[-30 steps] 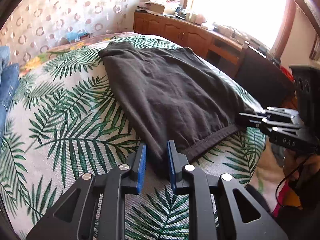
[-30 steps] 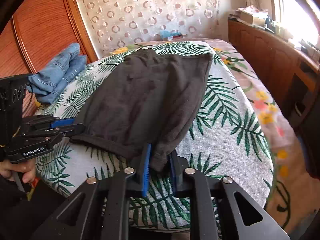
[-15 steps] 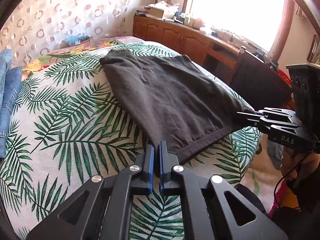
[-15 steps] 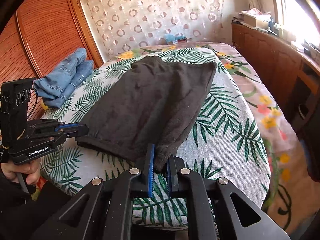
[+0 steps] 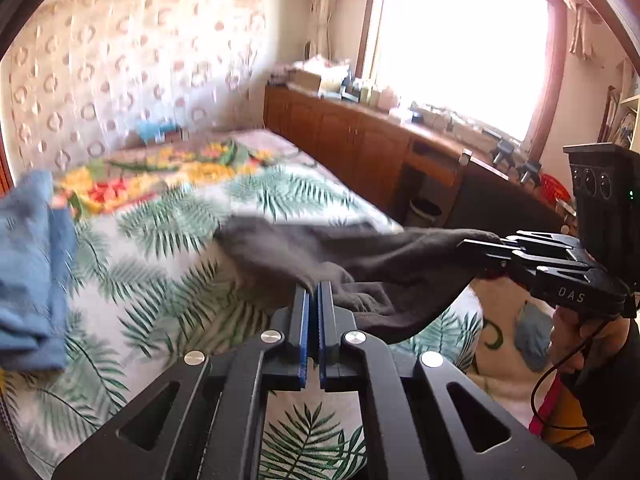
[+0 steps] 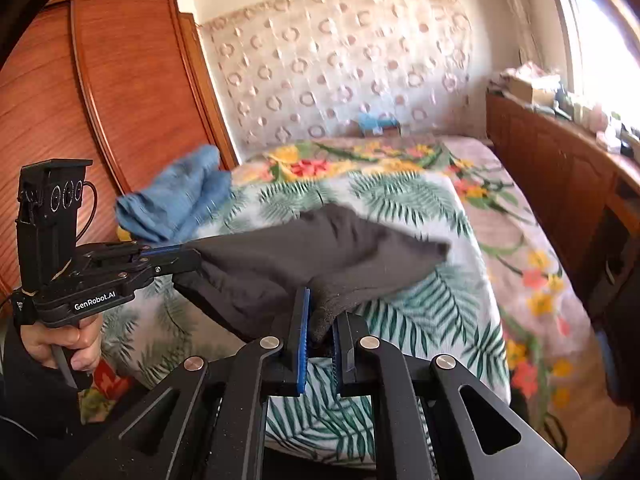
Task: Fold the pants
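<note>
Gripping one end of the pants [image 5: 384, 264], both grippers, left [image 5: 313, 296] and right [image 6: 320, 308], hold it above the bed's [image 6: 420, 200] near edge.

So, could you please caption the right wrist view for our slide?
Both grippers, right and left, pinch the dark pants above the leaf-print bed.

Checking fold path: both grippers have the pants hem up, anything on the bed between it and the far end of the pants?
Nothing visible. Both grippers are shut on the pants; the bed beyond is bare. The jeans lie off to the left by the wardrobe, outside the path.
</note>
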{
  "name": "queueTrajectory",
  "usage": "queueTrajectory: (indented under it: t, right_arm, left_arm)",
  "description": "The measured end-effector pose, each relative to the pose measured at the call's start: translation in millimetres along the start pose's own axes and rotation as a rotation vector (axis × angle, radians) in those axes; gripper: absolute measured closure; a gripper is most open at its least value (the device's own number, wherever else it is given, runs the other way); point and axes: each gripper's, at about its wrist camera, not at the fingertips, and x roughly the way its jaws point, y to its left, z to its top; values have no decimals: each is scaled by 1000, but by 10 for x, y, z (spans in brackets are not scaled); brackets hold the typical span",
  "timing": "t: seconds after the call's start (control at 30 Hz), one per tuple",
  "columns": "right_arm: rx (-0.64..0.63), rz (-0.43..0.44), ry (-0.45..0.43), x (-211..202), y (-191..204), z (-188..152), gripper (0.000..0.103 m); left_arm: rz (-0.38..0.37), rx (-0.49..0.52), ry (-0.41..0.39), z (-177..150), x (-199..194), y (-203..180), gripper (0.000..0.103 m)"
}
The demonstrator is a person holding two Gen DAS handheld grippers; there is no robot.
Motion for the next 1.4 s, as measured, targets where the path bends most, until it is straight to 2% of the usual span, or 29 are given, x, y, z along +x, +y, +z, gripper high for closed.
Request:
queueTrajectory:
  t: [0.27,0.4,0.6,0.73,0.83,0.93,1.07,1.23,1.33,1.4]
  right_arm:
    - [-77,25,-106,-425,226,351,94]
    - [-108,37,-130,-464,259,515,94]
    - [-152,41,-118,17,238,909,94]
    - [-183,37,-118,515,205,1323,95]
    - [-180,20,-132,777,185,1589,95]
    - [-190,21,-158,869,313,1605,95]
    - [-200,49,-131,1002,360,1283,95]
    - [-200,65,26,1405,378,540,95]
    - [-191,82,119,1620,398,87,95]
    - [-187,85,148,1714,417,-101,95]
  left_arm:
    - [17,25,-113,429,-439,40,99]
    - [44,31,-144,575,-528,134,99]
    - [115,26,-132,885,-314,557,99]
    - [181,8,-125,1260,-119,996,99]
    - [227,6,-117,1462,-141,1164,99]
    - [268,16,-140,1527,-273,1223,99]
    - [276,0,-109,1183,-279,1218,99]
    - [247,-62,33,264,121,1276,99]
    - [235,-80,115,-136,345,1258,99]
    - [223,-101,151,-353,432,1247,99]
